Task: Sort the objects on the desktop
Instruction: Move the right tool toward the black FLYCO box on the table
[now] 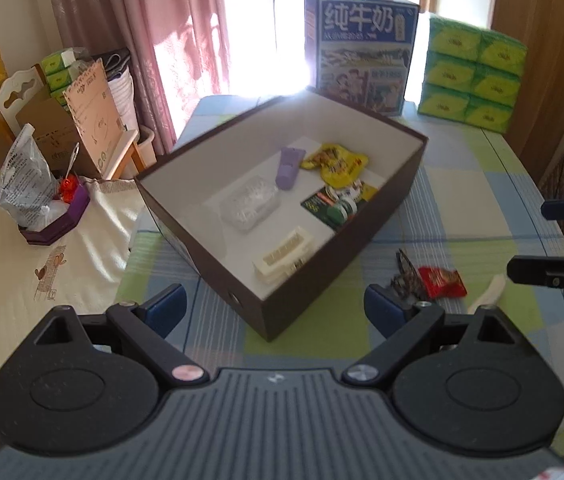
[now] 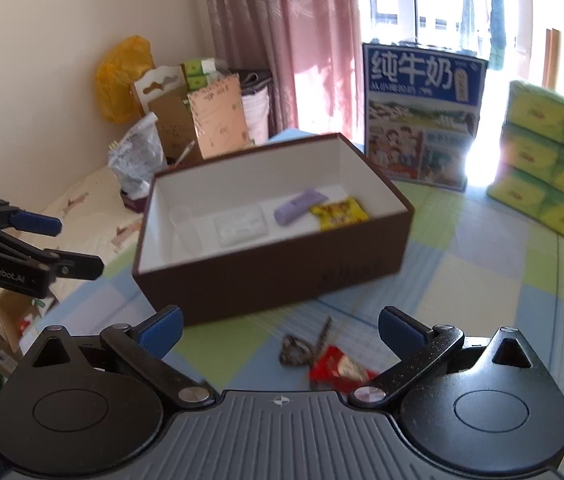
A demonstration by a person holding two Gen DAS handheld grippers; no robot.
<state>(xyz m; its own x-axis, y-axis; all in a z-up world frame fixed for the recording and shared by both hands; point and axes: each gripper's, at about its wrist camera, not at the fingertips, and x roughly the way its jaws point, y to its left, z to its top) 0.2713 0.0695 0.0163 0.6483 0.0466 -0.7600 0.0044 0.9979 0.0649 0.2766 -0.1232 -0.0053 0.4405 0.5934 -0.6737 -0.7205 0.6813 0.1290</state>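
A brown box (image 1: 334, 272) with a white inside stands on the checked tablecloth. It holds a purple tube (image 1: 289, 168), a yellow snack packet (image 1: 336, 164), a clear plastic bag (image 1: 249, 202), a white comb-like item (image 1: 284, 260) and a green packet (image 1: 336, 206). In front of the box lie a bunch of keys (image 2: 302, 346) and a red packet (image 2: 336, 370). My left gripper (image 1: 275, 312) is open and empty above the box's near corner. My right gripper (image 2: 279, 330) is open and empty, just above the keys and red packet.
A blue milk carton box (image 1: 362, 48) and a stack of green tissue packs (image 1: 472, 72) stand at the table's far edge. A white tissue (image 1: 490, 292) lies right of the red packet. Left of the table are a cloth-covered surface, bags and cartons (image 1: 41, 184).
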